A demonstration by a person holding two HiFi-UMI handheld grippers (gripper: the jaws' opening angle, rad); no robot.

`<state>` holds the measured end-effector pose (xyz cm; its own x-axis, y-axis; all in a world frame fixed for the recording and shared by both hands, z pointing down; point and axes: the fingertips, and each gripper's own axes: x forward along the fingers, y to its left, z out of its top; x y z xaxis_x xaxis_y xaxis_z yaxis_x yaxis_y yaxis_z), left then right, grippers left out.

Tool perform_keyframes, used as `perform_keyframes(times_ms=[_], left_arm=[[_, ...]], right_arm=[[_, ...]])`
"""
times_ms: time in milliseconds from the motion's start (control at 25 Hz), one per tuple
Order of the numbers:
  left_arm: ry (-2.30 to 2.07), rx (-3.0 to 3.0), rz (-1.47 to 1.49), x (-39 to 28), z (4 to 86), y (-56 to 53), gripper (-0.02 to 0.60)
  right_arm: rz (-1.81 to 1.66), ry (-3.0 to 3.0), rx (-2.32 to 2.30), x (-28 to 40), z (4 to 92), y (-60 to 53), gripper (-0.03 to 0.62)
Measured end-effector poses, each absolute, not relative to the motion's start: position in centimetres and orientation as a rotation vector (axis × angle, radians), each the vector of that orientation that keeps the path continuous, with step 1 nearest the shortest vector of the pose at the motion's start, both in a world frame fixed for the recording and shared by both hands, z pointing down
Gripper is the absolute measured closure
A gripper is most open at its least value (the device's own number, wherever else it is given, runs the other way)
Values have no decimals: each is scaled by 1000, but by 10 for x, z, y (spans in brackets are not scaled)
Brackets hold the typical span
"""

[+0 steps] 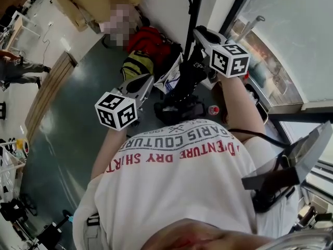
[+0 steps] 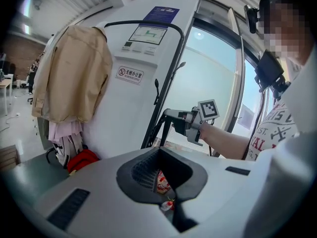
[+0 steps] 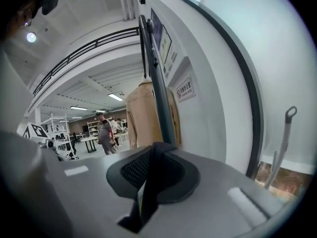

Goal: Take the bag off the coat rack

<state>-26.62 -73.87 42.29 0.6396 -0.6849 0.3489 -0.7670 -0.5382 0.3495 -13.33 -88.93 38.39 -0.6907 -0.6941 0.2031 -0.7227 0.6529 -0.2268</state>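
My right gripper (image 3: 148, 180) is shut on a black strap (image 3: 154, 160) that runs up between its pads. In the head view this right gripper (image 1: 200, 35) is raised beside the black coat rack pole (image 1: 191, 9), and the strap (image 1: 193, 69) hangs from it down to a dark bag (image 1: 179, 108) below. The left gripper view shows the right gripper (image 2: 171, 117) with the strap (image 2: 157, 130) dropping from its tip, next to the rack pole (image 2: 171, 76). My left gripper (image 2: 161, 180) points toward it from lower left, its jaws a narrow gap apart and empty. In the head view the left gripper (image 1: 145, 82) is near a white printed bag (image 1: 169, 79).
A beige jacket (image 2: 74, 78) hangs on the white wall unit (image 2: 124, 113), over pale clothes. A red bag (image 1: 151, 40) and a yellow-black item (image 1: 136, 64) lie on the floor by the rack. A glass window (image 2: 208, 73) is right of the pole. People stand far off (image 3: 105, 133).
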Motion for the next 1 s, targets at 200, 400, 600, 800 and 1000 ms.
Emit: perform_keyframes(times_ms=[200,400,600,800,1000], left_arm=[[-1123,2406,211,-261,413,-724,580],[-1106,2420,196,-260,413,-708,580],[-1087,2421,188,-252,414,-693,580],[-1046,2431,191,-247,417,-671,580],[-995,2412,142,-243,420,-651,580]], right_arm=[[361,-2823,1241,-110,338,-868,572],[467,-2867,1172,-113,350,-818,572],[607,-2822,1147,-108,386,-782,572],[616,-2812,1126,-106,395,-739,572],[589,-2850,1084,-106,377,-684,572]])
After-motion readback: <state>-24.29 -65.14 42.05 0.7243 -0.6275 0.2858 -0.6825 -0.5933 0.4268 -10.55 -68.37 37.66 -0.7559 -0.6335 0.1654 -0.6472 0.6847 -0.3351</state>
